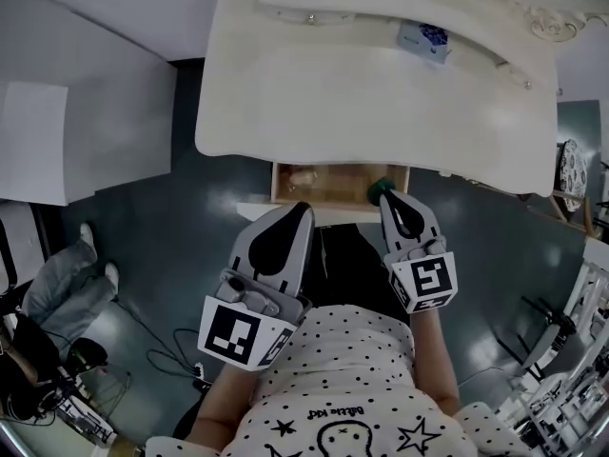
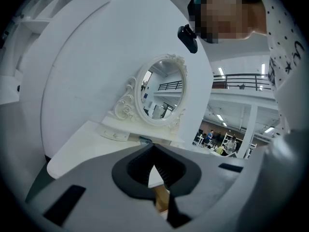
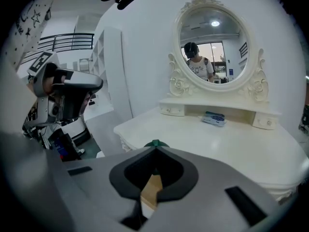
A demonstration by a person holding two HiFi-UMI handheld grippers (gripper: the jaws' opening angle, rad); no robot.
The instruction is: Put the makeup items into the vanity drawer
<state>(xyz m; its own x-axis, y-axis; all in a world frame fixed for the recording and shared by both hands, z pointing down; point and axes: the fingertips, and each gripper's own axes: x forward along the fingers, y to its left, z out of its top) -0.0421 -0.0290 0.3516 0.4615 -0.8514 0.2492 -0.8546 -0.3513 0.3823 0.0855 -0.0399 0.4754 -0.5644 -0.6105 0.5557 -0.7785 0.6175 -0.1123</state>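
Left claw point(image 1: 303, 208) and right claw point(image 1: 385, 199) hang closed, empty, at the open drawer point(image 1: 333, 185) holding a green item point(image 1: 379, 189); probable next step: open a claw and reach for the blue packet point(image 1: 423, 38) on the table point(image 1: 314, 93).

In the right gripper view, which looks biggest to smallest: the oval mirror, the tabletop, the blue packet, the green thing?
1. tabletop
2. oval mirror
3. blue packet and green thing: unsure, since the green thing is nearer and mostly hidden.

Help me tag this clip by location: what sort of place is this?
Likely a staged vanity corner inside a large workshop hall: white vanity table, oval mirror, and a mezzanine railing behind.
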